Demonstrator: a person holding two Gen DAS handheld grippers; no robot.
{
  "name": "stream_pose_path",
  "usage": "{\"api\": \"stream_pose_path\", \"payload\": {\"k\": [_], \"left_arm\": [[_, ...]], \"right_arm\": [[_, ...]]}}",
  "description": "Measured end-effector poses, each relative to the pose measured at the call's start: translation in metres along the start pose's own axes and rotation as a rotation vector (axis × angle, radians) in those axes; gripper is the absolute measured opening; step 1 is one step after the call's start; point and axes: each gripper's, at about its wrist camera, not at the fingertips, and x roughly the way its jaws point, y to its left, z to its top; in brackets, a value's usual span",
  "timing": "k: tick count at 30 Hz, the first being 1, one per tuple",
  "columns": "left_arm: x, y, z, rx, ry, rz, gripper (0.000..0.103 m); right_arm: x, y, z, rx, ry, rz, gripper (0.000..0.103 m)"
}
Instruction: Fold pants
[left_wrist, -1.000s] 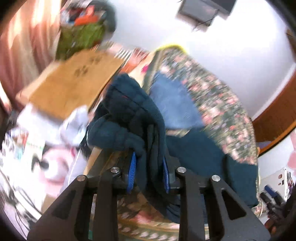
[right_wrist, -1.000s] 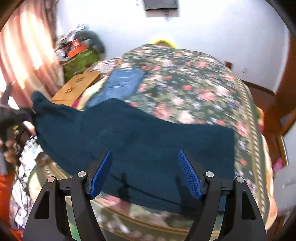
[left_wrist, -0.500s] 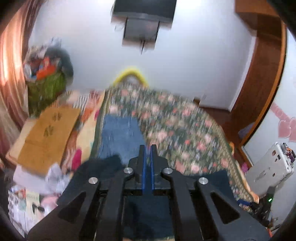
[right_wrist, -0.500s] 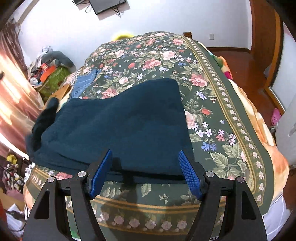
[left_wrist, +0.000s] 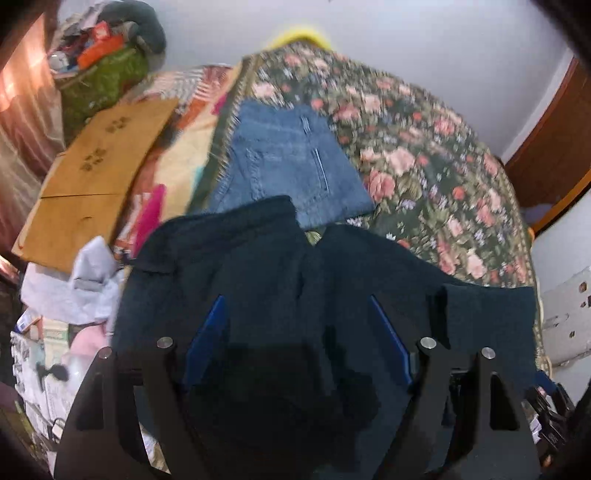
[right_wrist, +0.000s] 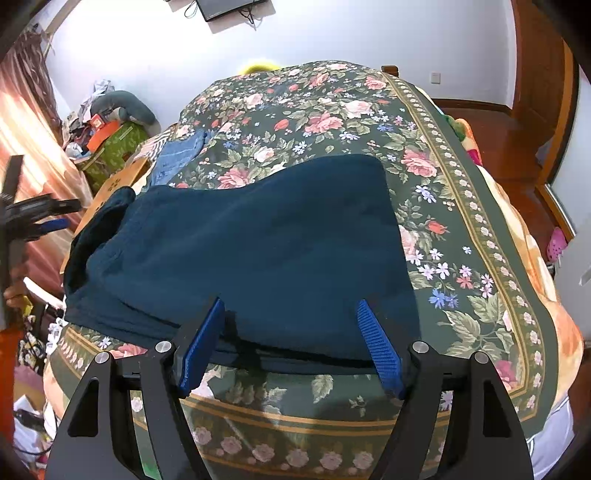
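Note:
The dark teal pants (right_wrist: 266, 240) lie spread across the near part of the floral bed, their left end doubled over in a rumpled layer (left_wrist: 258, 266). My left gripper (left_wrist: 295, 306) hovers over that rumpled end with its jaws opening wide; cloth shows beneath the gap, but neither pad presses on it. From the right wrist view the left gripper (right_wrist: 48, 218) is at the far left, beside the pants' end. My right gripper (right_wrist: 291, 304) stands open just above the pants' near edge, gripping nothing.
A floral bedspread (right_wrist: 332, 110) covers the bed. Folded blue jeans (left_wrist: 291, 166) lie beyond the pants at the bed's left side. A cardboard sheet (left_wrist: 99, 162), a green box with clutter (left_wrist: 99, 74) and loose items sit left of the bed. Wooden floor lies to the right.
The left gripper was shut on a bunch of the pants, then let go and spread its jaws wide over the dropped end. The right gripper stayed open and sank slightly toward the near edge.

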Motion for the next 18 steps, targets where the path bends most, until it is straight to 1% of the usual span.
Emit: {"api": "stream_pose_path", "payload": {"k": [1,3,4,5,6,7,8,9,11,15,18], "left_arm": [[0.009,-0.005,0.002,0.019,0.012,0.016,0.076],[0.034,-0.017,0.004,0.086,0.036,0.113,0.067],[0.044,-0.019,0.006,0.105,0.049,0.144,0.063],[0.056,-0.020,0.006,0.121,0.068,0.176,0.051],[0.069,-0.018,0.006,0.121,0.087,0.202,0.029],[0.076,-0.014,0.005,0.109,0.099,0.205,0.021],[0.077,-0.008,0.004,0.087,0.102,0.192,0.019],[0.072,0.000,0.001,0.048,0.081,0.165,0.017],[0.057,0.010,-0.003,0.012,0.039,0.153,0.016],[0.008,0.044,-0.022,-0.093,-0.054,0.120,0.015],[-0.022,0.076,-0.040,-0.173,-0.077,0.105,0.015]], "right_arm": [[0.001,0.000,0.001,-0.002,0.005,-0.003,0.072],[0.002,0.000,0.002,-0.005,0.012,-0.007,0.072],[0.004,0.000,0.002,-0.009,0.016,-0.010,0.072],[0.004,0.001,0.003,-0.011,0.019,-0.013,0.072],[0.005,0.001,0.003,-0.012,0.019,-0.015,0.072],[0.005,0.001,0.003,-0.011,0.020,-0.018,0.072],[0.005,0.001,0.003,-0.010,0.019,-0.018,0.072],[0.006,0.000,0.003,-0.009,0.017,-0.017,0.072],[0.007,0.000,0.003,-0.007,0.016,-0.016,0.072],[0.010,0.001,0.004,-0.011,0.022,-0.025,0.072],[0.010,0.001,0.004,-0.001,0.017,-0.030,0.073]]}}
